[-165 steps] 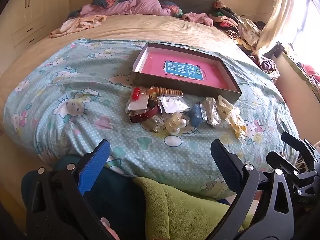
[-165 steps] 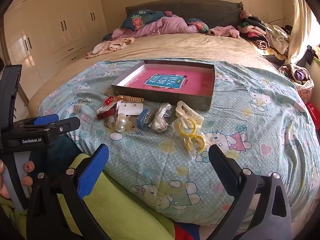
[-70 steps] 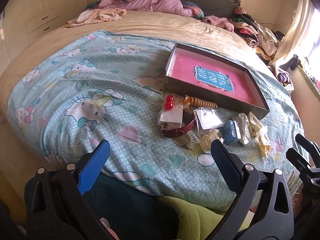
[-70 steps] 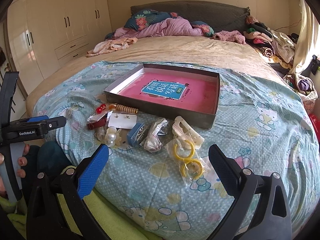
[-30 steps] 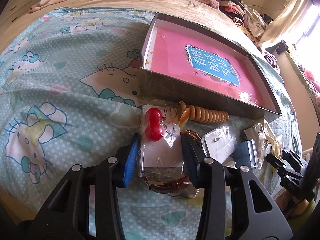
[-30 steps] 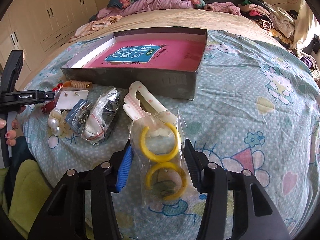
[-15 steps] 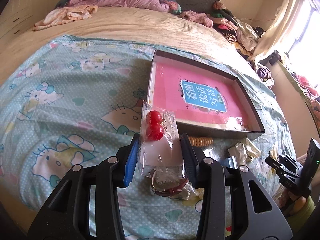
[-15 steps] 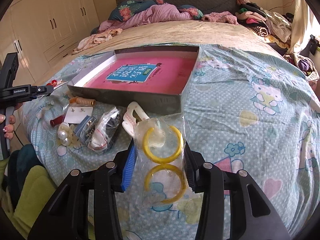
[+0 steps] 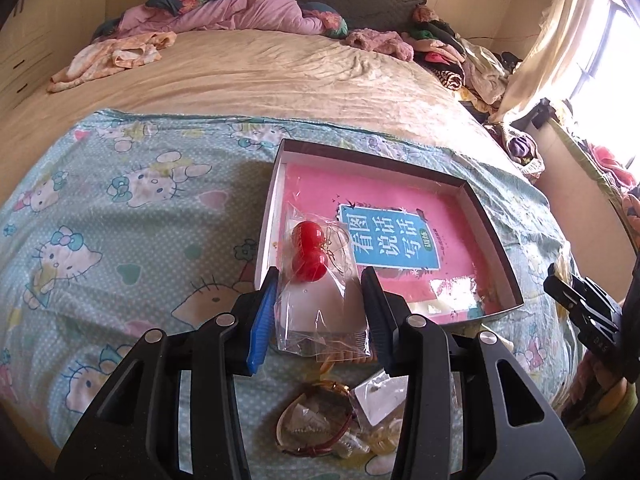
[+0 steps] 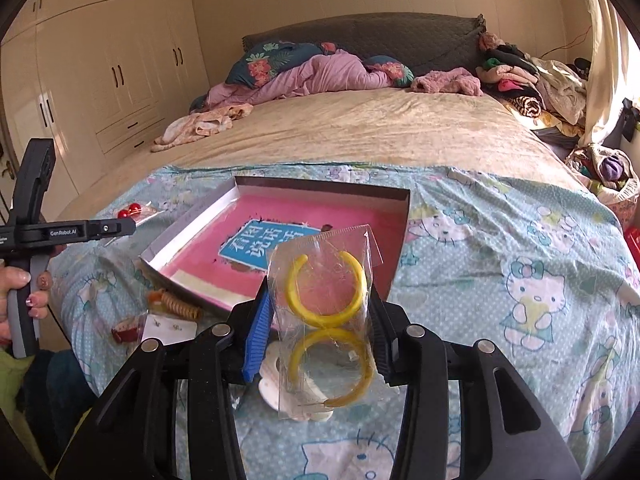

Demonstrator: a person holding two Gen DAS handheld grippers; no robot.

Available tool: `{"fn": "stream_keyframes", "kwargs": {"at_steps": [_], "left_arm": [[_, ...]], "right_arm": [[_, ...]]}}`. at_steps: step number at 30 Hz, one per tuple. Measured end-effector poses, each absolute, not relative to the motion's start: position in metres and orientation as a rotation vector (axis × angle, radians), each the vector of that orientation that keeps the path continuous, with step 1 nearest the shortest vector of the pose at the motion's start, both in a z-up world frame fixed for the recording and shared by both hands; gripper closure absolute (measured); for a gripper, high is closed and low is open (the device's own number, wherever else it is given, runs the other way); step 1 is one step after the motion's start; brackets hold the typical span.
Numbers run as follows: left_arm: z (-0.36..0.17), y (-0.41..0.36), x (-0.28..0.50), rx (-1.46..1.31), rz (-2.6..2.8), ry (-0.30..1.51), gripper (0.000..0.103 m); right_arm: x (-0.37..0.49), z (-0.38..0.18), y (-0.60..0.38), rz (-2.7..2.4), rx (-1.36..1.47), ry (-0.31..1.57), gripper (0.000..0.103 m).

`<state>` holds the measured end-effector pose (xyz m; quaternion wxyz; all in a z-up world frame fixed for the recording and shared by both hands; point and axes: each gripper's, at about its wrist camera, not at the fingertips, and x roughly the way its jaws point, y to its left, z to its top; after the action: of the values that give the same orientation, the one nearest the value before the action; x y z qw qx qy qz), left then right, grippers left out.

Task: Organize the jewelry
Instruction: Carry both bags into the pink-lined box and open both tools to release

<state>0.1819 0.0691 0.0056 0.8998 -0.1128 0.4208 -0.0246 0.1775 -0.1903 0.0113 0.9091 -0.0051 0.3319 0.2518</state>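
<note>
My left gripper (image 9: 320, 300) is shut on a clear bag of red ball earrings (image 9: 308, 254) and holds it above the near left corner of the grey box (image 9: 496, 236) with a pink book inside. My right gripper (image 10: 320, 320) is shut on a clear bag with two yellow hoops (image 10: 326, 292), lifted above the bed in front of the same box (image 10: 402, 220). The left gripper also shows in the right wrist view (image 10: 120, 224) with the red earrings (image 10: 130, 211).
More bagged jewelry lies on the Hello Kitty blanket in front of the box: a red strap watch (image 9: 316, 424), a white earring card (image 9: 378, 398), an orange bead bracelet (image 10: 178, 306), a white comb (image 10: 276, 380). Clothes pile up at the bed's far side (image 10: 520, 76).
Both grippers came down on the pile, each shut on a bag, then lifted them. In the last half second both bags rose and moved toward the box.
</note>
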Motion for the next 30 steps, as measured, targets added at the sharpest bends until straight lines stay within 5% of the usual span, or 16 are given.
{"fn": "stream_keyframes", "kwargs": {"at_steps": [25, 30], "left_arm": [[-0.047, 0.050, 0.246, -0.192, -0.049, 0.972, 0.070], [-0.050, 0.049, 0.247, -0.198, -0.052, 0.976, 0.070]], "right_arm": [[0.266, -0.048, -0.159, 0.481, 0.045, 0.885, 0.059], [0.263, -0.044, -0.161, 0.475, 0.047, 0.872, 0.047]]}}
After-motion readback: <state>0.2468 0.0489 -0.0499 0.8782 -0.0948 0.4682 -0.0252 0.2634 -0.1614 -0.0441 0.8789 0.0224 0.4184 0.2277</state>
